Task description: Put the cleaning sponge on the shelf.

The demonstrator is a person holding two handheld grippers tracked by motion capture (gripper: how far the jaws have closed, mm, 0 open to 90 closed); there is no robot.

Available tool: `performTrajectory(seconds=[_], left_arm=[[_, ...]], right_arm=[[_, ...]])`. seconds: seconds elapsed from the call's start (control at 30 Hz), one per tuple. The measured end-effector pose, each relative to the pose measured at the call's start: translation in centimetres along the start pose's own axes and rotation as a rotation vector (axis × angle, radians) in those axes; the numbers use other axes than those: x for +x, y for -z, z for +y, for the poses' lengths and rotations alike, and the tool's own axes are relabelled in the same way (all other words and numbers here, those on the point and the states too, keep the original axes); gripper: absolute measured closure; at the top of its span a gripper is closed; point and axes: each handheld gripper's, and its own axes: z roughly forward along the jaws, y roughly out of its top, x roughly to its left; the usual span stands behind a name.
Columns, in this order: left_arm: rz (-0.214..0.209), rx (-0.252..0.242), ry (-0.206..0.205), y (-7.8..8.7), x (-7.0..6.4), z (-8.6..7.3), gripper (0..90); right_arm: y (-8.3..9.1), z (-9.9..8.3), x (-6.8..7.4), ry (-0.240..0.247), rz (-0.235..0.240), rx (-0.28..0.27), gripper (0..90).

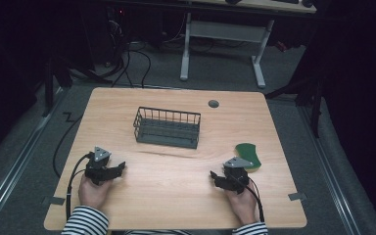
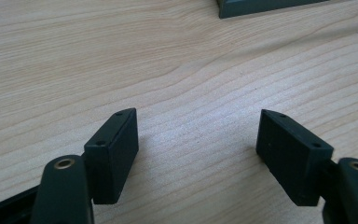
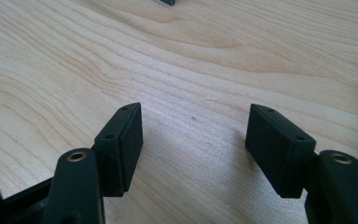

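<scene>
A dark wire basket [image 1: 167, 127] stands in the middle of the wooden table [image 1: 176, 191], and it looks empty. A green sponge [image 1: 248, 154] with a yellowish underside lies at the right, just beyond my right gripper [image 1: 218, 177]. That gripper rests low over the table, open, with bare wood between its jaws [image 3: 193, 133]. My left gripper [image 1: 117, 170] sits near the front left, also open over bare wood [image 2: 196, 140]. A corner of the basket [image 2: 261, 7] shows at the top of the left gripper view.
A round grey cable port [image 1: 213, 104] is set in the table's far side. Tape marks sit at the front corners. Beyond the table stand a white desk frame [image 1: 225, 46] and cables on the floor.
</scene>
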Motion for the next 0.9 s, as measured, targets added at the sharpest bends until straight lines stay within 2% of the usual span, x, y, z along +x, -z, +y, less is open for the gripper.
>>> performTrajectory(seconds=[0.53, 0.77, 0.87, 0.9], left_arm=[[-0.010, 0.003, -0.006, -0.05, 0.01, 0.04, 27.3], [-0.021, -0.003, 0.009, -0.01, 0.21, 0.02, 27.8], [-0.031, -0.007, 0.032, 0.19, 0.27, 0.19, 32.3], [-0.027, -0.009, 0.029, 0.27, 0.24, 0.34, 33.0]], right_arm=[[0.02, 0.00, 0.01, -0.008, 0.001, 0.000, 36.7], [0.01, 0.21, 0.14, -0.025, -0.011, 0.014, 37.8], [0.10, 0.44, 0.29, -0.059, -0.030, 0.030, 40.6], [0.13, 0.49, 0.22, -0.071, -0.020, 0.028, 42.5]])
